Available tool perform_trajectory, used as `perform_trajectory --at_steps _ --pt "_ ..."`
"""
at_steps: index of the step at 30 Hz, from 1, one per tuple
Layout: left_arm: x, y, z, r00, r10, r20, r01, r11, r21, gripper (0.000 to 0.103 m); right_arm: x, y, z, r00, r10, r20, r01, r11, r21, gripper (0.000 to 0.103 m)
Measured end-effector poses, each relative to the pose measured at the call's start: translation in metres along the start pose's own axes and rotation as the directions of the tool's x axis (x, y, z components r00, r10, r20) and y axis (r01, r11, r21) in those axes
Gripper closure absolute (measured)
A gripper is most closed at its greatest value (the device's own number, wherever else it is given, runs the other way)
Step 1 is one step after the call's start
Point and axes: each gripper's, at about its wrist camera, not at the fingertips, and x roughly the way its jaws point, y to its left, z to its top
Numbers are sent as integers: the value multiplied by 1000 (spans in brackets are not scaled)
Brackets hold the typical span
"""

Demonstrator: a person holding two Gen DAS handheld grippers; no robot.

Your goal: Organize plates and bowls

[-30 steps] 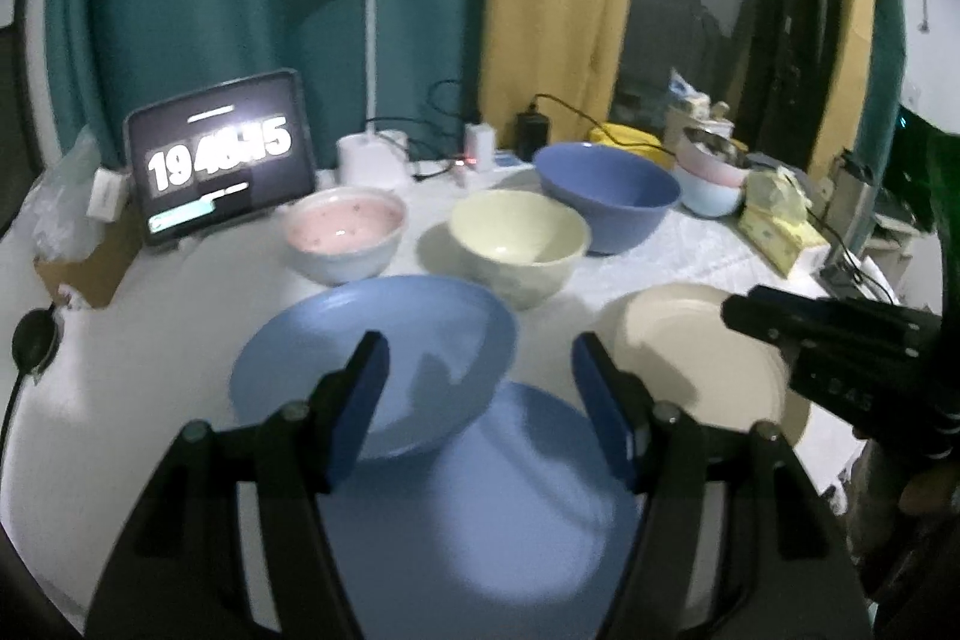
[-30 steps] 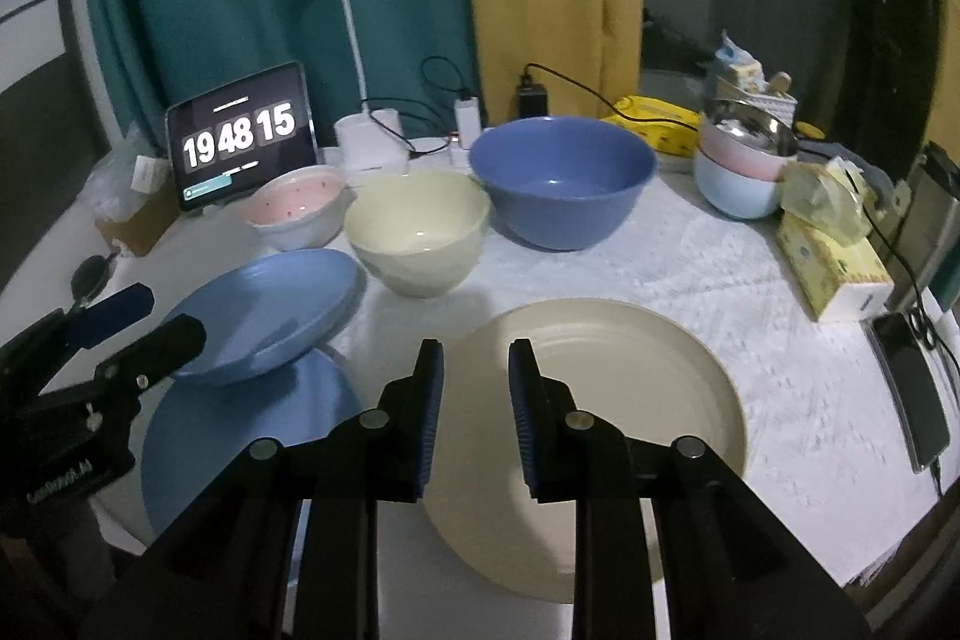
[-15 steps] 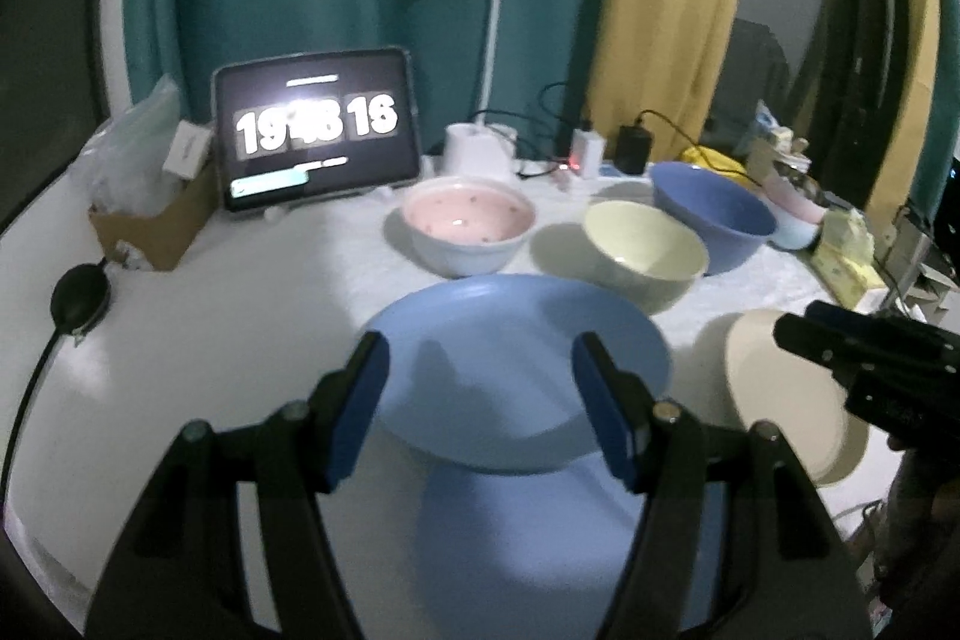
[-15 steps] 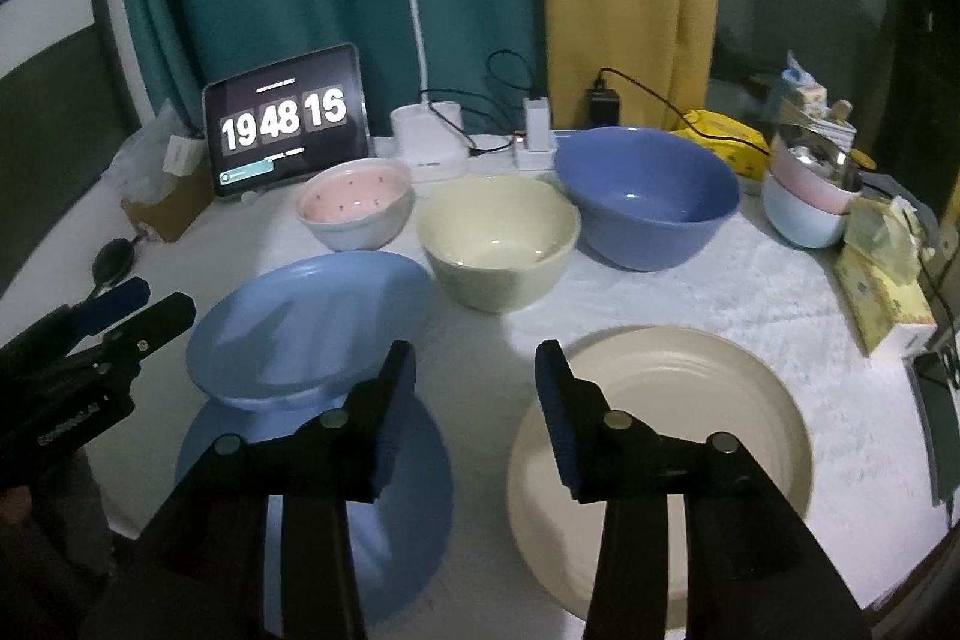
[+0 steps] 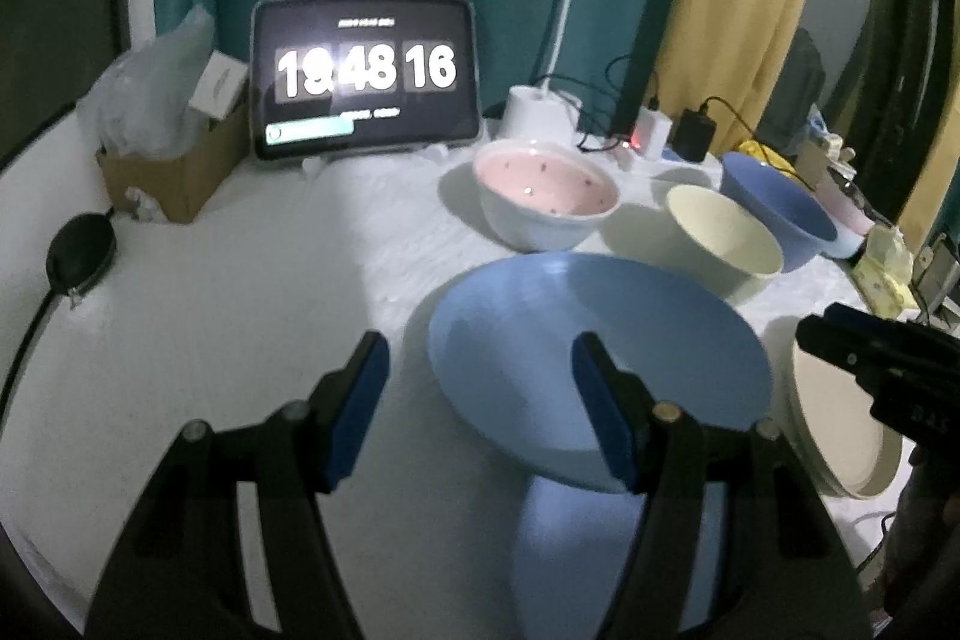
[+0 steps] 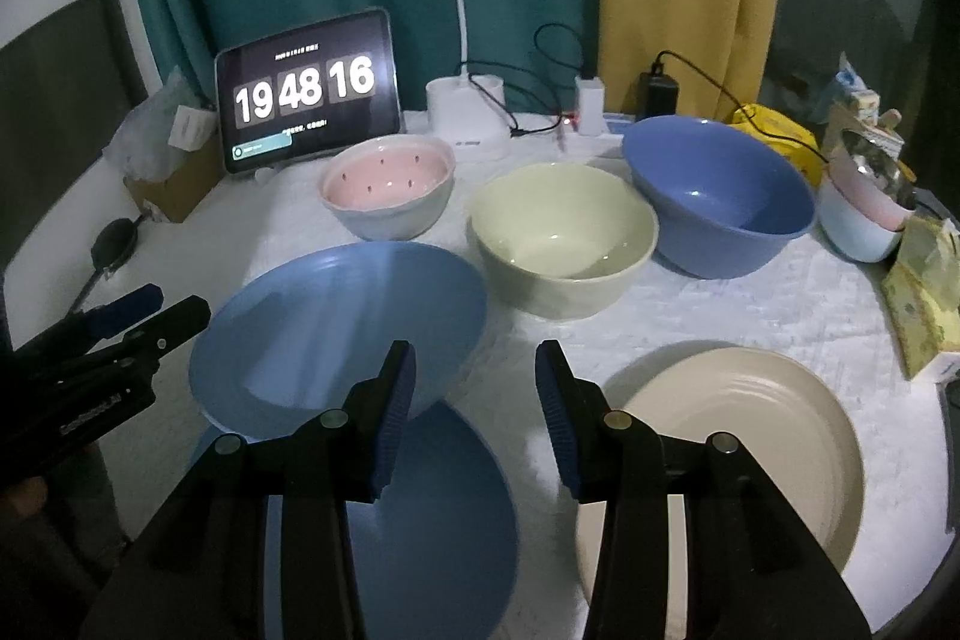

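The right claw (image 6: pixel 477 358) stood released, its jaws just having opened with nothing between them, above the counter (image 6: pixel 750 292) between a flat blue plate (image 6: pixel 444 520) and a cream plate (image 6: pixel 750 430). The left claw (image 5: pixel 480 370) was released too, just beside the rim of a second blue plate (image 6: pixel 336 316), which sat tilted, face up, over the flat one. Behind them a pink bowl (image 6: pixel 390 184), a cream bowl (image 6: pixel 558 226) and a blue bowl (image 6: pixel 720 184) stood upright in a row showing bare insides, and the tablet (image 6: pixel 306 88) read 19 48 16.
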Motion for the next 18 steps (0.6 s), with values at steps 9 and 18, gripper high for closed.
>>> perform_trajectory --at_steps 9,18 --pt "25 13 1 998 -12 -53 11 999 -30 38 32 1 3 998 9 -57 -8 1000 16 59" --pt "49 18 1 995 3 -101 -6 1000 -30 38 56 0 3 994 32 -106 -28 999 40 59"
